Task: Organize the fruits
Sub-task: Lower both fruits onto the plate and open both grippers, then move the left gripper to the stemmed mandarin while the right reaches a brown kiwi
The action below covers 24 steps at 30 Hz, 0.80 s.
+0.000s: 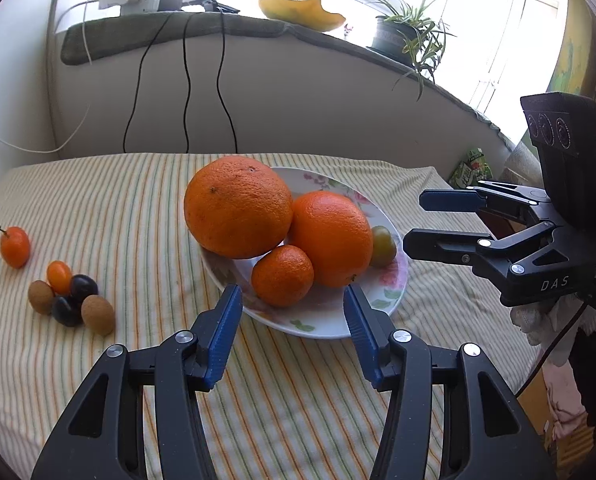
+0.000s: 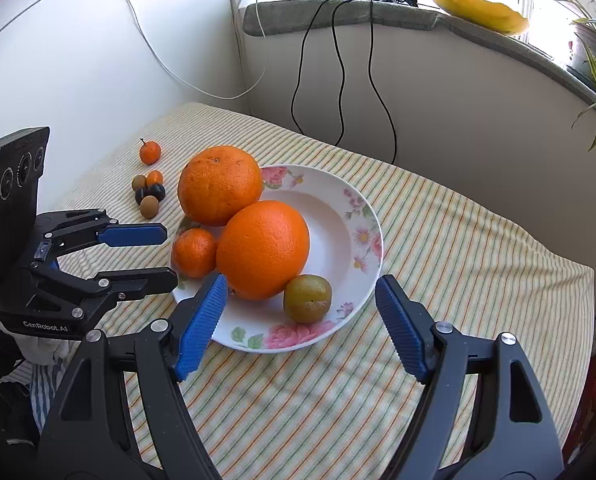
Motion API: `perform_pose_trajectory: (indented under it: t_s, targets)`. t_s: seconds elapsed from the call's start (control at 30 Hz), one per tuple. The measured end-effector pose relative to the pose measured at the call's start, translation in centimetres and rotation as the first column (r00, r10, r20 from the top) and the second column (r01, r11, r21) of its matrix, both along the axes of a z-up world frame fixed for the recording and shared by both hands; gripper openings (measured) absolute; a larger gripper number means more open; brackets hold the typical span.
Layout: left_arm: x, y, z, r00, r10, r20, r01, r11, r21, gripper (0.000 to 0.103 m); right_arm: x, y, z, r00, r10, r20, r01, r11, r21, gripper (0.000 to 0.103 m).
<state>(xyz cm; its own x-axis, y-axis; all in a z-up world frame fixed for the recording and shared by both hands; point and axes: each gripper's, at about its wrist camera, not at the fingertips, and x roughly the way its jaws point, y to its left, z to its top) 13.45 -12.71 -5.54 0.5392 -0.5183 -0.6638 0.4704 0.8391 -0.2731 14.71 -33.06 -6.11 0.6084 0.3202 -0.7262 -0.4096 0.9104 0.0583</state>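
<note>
A floral white plate (image 1: 317,320) (image 2: 337,216) holds a large orange (image 1: 238,206) (image 2: 219,184), a second orange (image 1: 331,238) (image 2: 262,250), a small tangerine (image 1: 282,275) (image 2: 194,252) and a green-brown plum (image 1: 383,246) (image 2: 307,298). Left of the plate lie a stemmed small orange fruit (image 1: 14,246) (image 2: 150,152) and a cluster of small fruits (image 1: 70,300) (image 2: 149,192). My left gripper (image 1: 294,300) (image 2: 168,256) is open and empty at the plate's near edge. My right gripper (image 2: 298,292) (image 1: 413,220) is open and empty, at the plate's other side.
The striped cloth (image 1: 118,208) (image 2: 457,240) covers the table, which ends at a wall with hanging cables (image 1: 186,92) (image 2: 337,80). A sill above carries a yellow bowl (image 1: 301,12) (image 2: 475,8) and a potted plant (image 1: 409,36).
</note>
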Motion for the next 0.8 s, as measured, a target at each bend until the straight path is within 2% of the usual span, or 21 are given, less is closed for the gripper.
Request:
perform_pose_trajectory:
  t_s: [0.4,0.8]
  targets:
    - [-0.7,4.6,0.4,0.997,0.074,0.026,-0.074,0.997,-0.009,0.052,-1.3,3.3,2.0,0.997,0.043,0.065,-0.045,0.998,0.037,0.079]
    - [-0.1,13.4,0.2,0.968,0.247,0.037,-0.247,0.969,-0.003,0.052,-2.8,10.3,3.0,0.980,0.158,0.120,-0.169,0.981,0.091,0.079]
